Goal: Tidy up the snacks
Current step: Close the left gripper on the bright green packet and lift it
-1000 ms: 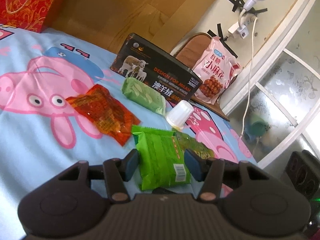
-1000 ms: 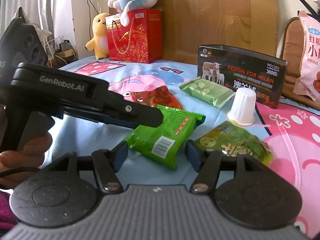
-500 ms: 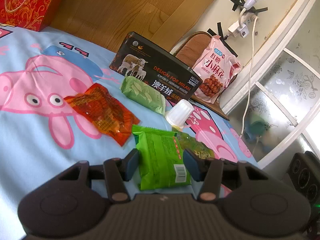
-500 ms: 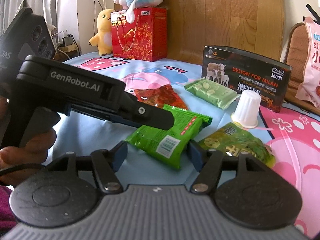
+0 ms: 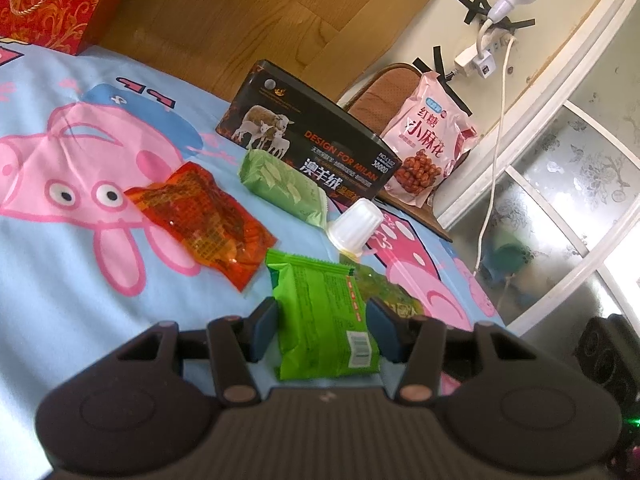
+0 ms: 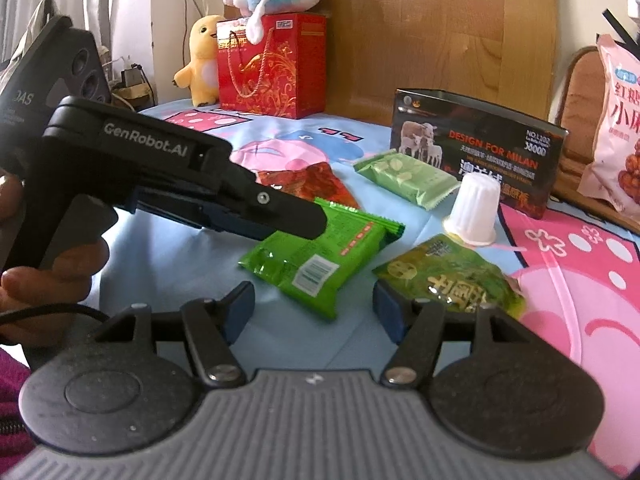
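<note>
A bright green snack packet (image 5: 324, 312) (image 6: 320, 256) lies on the cartoon-pig sheet. My left gripper (image 5: 322, 326) is open with its jaws on either side of the packet's near end, just above it. My right gripper (image 6: 314, 304) is open and empty, hovering before the packet. Nearby lie an orange-red packet (image 5: 200, 220) (image 6: 308, 184), a pale green packet (image 5: 284, 188) (image 6: 406, 178), a dark green pickle pouch (image 6: 448, 278) (image 5: 384, 296) and a white jelly cup (image 5: 354, 228) (image 6: 476, 210), upside down.
A black tin box (image 5: 312, 148) (image 6: 476, 148) stands behind the snacks. A pink snack bag (image 5: 428, 148) leans on a chair at the right. A red gift bag (image 6: 272, 64) and plush toys (image 6: 200, 60) stand by the wooden headboard.
My left gripper has edged forward around the green packet. My right gripper has drawn back and tilted slightly; the snacks have not moved.
</note>
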A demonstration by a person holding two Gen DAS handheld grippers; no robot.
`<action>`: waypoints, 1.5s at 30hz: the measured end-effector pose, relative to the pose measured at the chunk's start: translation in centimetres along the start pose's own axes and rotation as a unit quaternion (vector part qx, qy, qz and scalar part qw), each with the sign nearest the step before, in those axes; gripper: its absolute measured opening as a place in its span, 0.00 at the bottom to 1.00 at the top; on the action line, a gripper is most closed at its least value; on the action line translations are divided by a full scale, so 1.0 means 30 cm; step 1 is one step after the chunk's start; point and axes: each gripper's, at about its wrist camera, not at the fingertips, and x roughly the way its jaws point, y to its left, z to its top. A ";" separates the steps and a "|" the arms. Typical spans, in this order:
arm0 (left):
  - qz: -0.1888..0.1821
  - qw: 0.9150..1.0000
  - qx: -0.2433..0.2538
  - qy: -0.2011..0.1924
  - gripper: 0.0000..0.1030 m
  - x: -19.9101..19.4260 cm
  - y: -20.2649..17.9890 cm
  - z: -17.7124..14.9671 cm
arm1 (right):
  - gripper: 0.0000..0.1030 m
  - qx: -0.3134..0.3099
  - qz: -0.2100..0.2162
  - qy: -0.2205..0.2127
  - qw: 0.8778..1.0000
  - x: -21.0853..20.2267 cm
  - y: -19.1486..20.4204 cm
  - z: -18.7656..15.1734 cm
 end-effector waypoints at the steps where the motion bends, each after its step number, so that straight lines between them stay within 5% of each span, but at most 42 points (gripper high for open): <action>1: 0.003 1.000 0.000 -0.003 0.47 -0.003 -0.001 -0.001 | 0.50 -0.005 0.007 -0.002 1.000 0.001 0.006 0.002; 8: 0.008 1.000 -0.011 -0.013 0.47 -0.010 0.011 0.003 | 0.41 -0.002 0.005 -0.008 1.000 0.014 0.007 0.008; 45: 0.009 1.000 0.001 -0.014 0.44 -0.007 0.004 0.001 | 0.54 0.004 -0.008 -0.005 1.000 0.036 0.006 0.019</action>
